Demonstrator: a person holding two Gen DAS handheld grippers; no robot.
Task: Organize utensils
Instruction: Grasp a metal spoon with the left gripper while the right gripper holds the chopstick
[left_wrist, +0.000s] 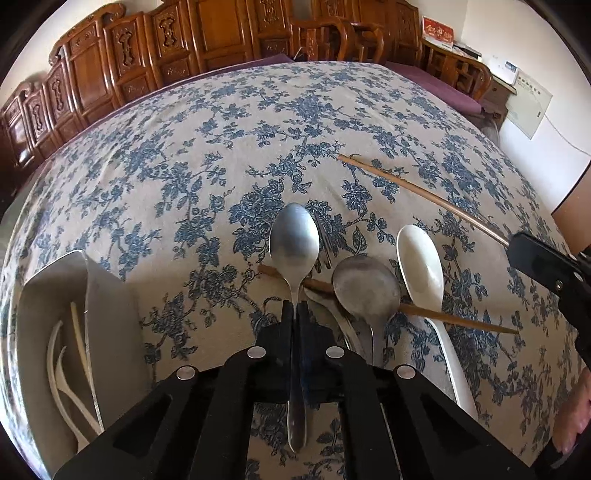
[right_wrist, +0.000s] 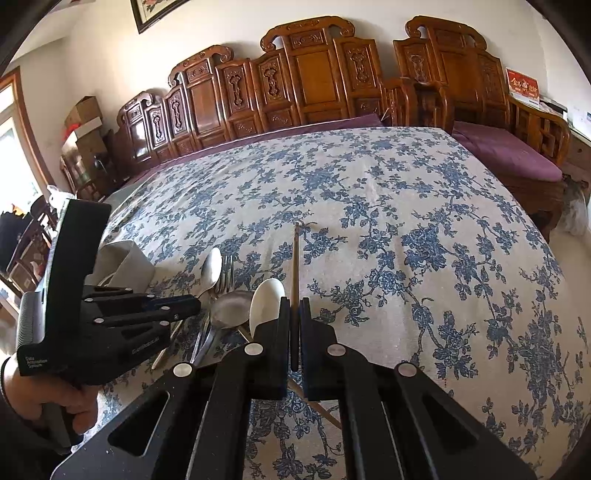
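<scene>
The left hand-held gripper (left_wrist: 294, 308) is clamped on the steel spoon (left_wrist: 294, 236) at its neck, bowl pointing to 12 o'clock, handle running back under the jaws. The grey tray (left_wrist: 110, 295) lies at 9 o'clock, nearest this hand. The right hand-held gripper (right_wrist: 294, 306) pinches a chopstick (right_wrist: 295, 266). Under the pile (left_wrist: 354, 291), handles overlap and are hard to separate.

A table covered with a blue-flowered cloth (left_wrist: 184, 177) carries a grey tray (left_wrist: 110, 295) at the left and, near the middle, a heap of a metal ladle (left_wrist: 365, 288), a white spoon (left_wrist: 421, 266), a fork (right_wrist: 226, 273) and a chopstick (left_wrist: 461, 320).
</scene>
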